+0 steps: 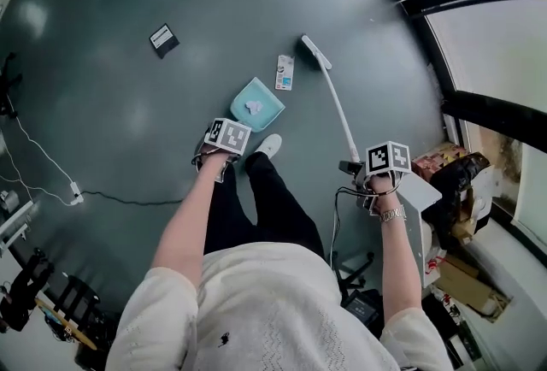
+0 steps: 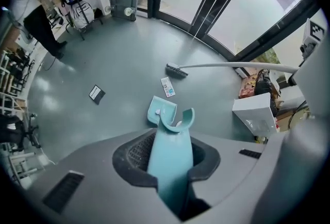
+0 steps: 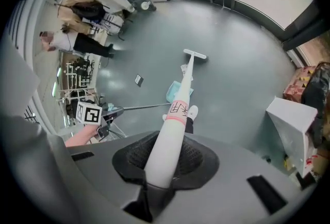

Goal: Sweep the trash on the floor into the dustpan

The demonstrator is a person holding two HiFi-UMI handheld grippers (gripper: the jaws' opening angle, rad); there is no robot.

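Head view: the left gripper (image 2: 170, 166) is clamped on the handle of the dustpan (image 1: 267, 111), which sits on the floor with a white scrap (image 1: 254, 107) inside. The right gripper (image 3: 162, 166) grips the broom (image 1: 338, 108). Its head is near a wrapper (image 1: 285, 72), and a black packet (image 1: 163, 40) lies well apart.

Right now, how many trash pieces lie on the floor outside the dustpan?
2. A dark card left of the dustpan; a white packet beside the broom head. A white scrap lies inside the dustpan. The person's body could hide more.
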